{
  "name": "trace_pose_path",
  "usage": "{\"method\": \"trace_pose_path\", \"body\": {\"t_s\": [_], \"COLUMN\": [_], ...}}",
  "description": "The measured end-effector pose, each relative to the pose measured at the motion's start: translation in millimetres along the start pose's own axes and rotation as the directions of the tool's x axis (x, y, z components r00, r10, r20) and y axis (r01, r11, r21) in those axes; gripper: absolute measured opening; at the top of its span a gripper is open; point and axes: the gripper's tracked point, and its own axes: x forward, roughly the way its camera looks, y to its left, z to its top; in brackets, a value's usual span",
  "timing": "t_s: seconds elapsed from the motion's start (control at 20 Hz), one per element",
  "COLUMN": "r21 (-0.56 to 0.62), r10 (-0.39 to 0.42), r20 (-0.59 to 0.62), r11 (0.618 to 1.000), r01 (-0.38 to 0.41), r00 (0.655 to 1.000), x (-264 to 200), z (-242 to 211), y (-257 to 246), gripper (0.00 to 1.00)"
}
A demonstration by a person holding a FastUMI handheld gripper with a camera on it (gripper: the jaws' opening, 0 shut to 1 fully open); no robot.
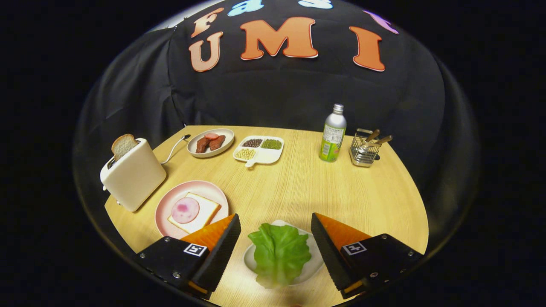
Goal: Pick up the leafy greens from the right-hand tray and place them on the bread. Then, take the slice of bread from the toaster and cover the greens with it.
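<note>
The leafy greens (279, 255) lie on a small white tray (315, 263) between my two fingers, untouched by either. My gripper (276, 223) is open, one finger on each side of the leaf. To the left, just beyond the left finger, a pink plate (166, 209) holds a bread slice (204, 213) with a round piece of ham (185, 210) on it. Further left stands a cream toaster (133, 175) with a slice of bread (123, 146) sticking up from its slot.
At the back of the round wooden table (307, 187) sit a plate of meat pieces (210, 143), a divided dish of beans (259, 149), a green-labelled bottle (333, 134) and a wire utensil holder (365, 149). The toaster's cord (175, 147) trails toward the meat plate.
</note>
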Motion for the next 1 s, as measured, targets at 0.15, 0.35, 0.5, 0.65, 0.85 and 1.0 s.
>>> {"method": "trace_pose_path", "body": {"t_s": [0.15,0.35,0.5,0.65,0.85,1.0], "r21": [-0.005,-0.032,-0.049,-0.045,-0.062,-0.065], "r10": [-0.012,0.002,-0.013,0.023,0.027,0.007], "r20": [-0.070,-0.111,-0.177,-0.223,-0.272,-0.312], "r11": [1.000,0.999,0.999,0.998,0.997,0.997], "r01": [0.011,-0.005,0.005,-0.033,-0.045,-0.029], "r00": [0.997,0.994,0.984,0.975,0.962,0.950], "x": [5,13,20,19,29,38], "z": [-13,-21,-36,-49,-68,-83], "y": [-3,0,-4,3,6,1], "gripper": [0.99,0.98,0.97,0.96,0.92,0.86]}}
